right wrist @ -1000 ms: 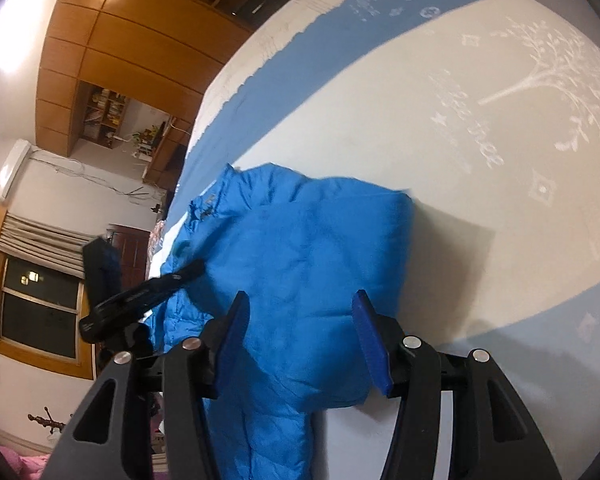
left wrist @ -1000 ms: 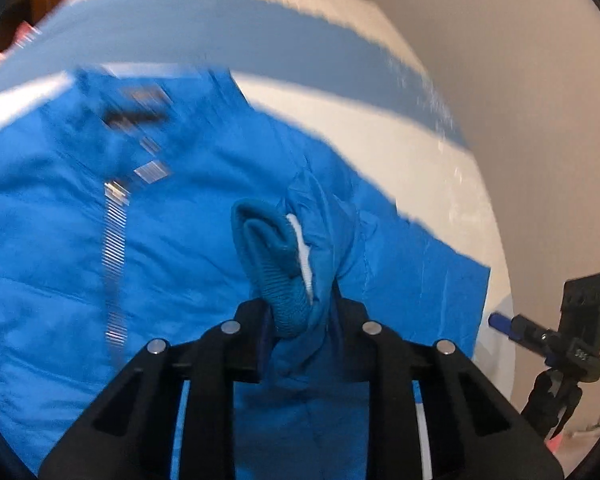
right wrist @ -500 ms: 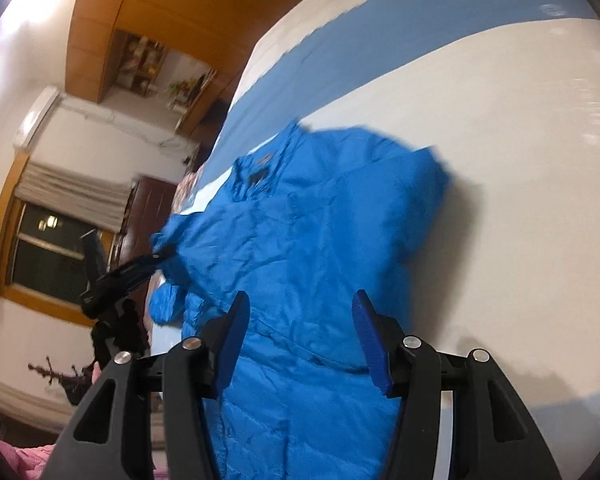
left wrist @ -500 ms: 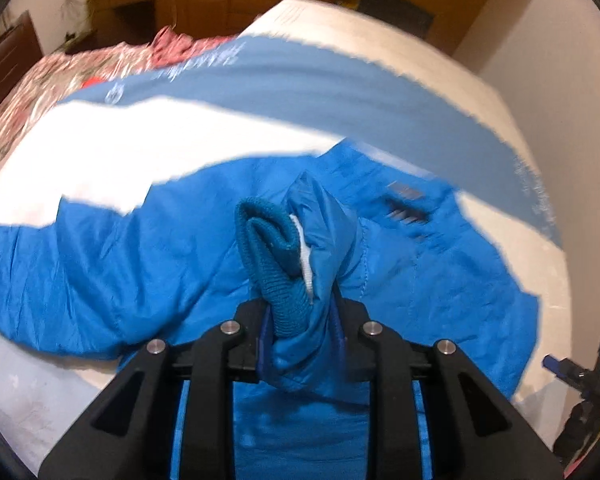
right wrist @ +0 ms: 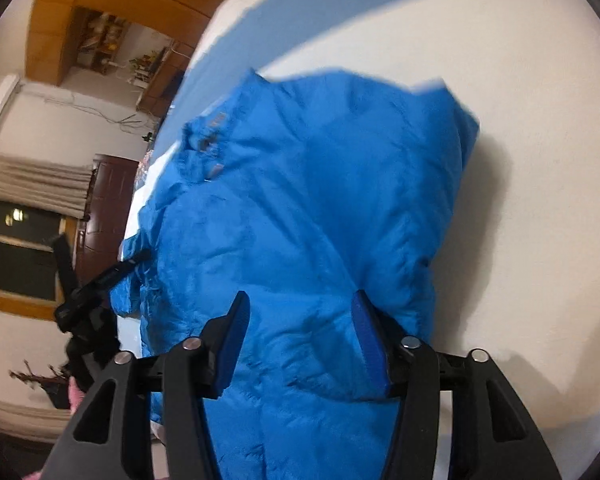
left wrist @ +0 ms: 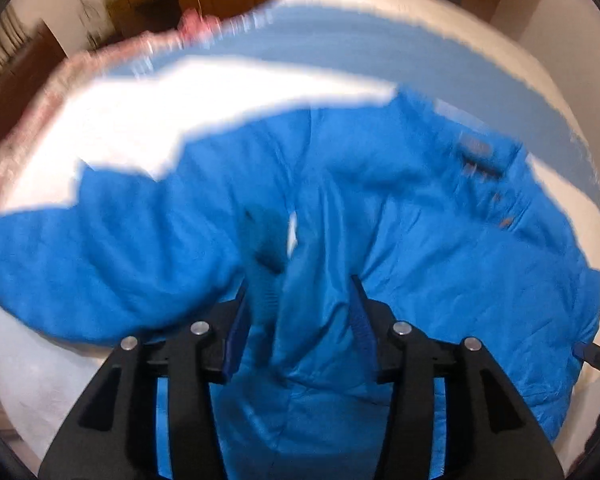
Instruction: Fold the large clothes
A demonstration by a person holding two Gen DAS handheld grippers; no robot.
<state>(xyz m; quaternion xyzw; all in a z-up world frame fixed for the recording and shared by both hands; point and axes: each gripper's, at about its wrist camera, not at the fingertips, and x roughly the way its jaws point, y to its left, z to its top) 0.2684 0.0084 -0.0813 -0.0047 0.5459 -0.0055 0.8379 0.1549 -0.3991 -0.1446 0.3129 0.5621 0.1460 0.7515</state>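
A bright blue padded jacket (left wrist: 440, 248) lies spread on the bed (left wrist: 148, 120), its collar at the right in the blurred left wrist view. My left gripper (left wrist: 298, 304) stands open over it, and the sleeve end with its knit cuff (left wrist: 268, 248) lies loose between the fingers. In the right wrist view the same jacket (right wrist: 320, 208) lies with one side folded over. My right gripper (right wrist: 300, 316) is open just above the jacket's lower part, holding nothing. The left gripper (right wrist: 120, 270) shows small at the jacket's far edge.
The bed has a white cover with a wide blue stripe (left wrist: 380, 40). A pink patterned quilt (left wrist: 100, 60) lies at the bed's far left. Wooden cabinets (right wrist: 112, 12), a window (right wrist: 20, 248) and a dark door (right wrist: 108, 208) stand beyond.
My left gripper has opened and let go of the sleeve cuff, which now lies on the jacket. My right gripper has moved closer over the jacket, still open.
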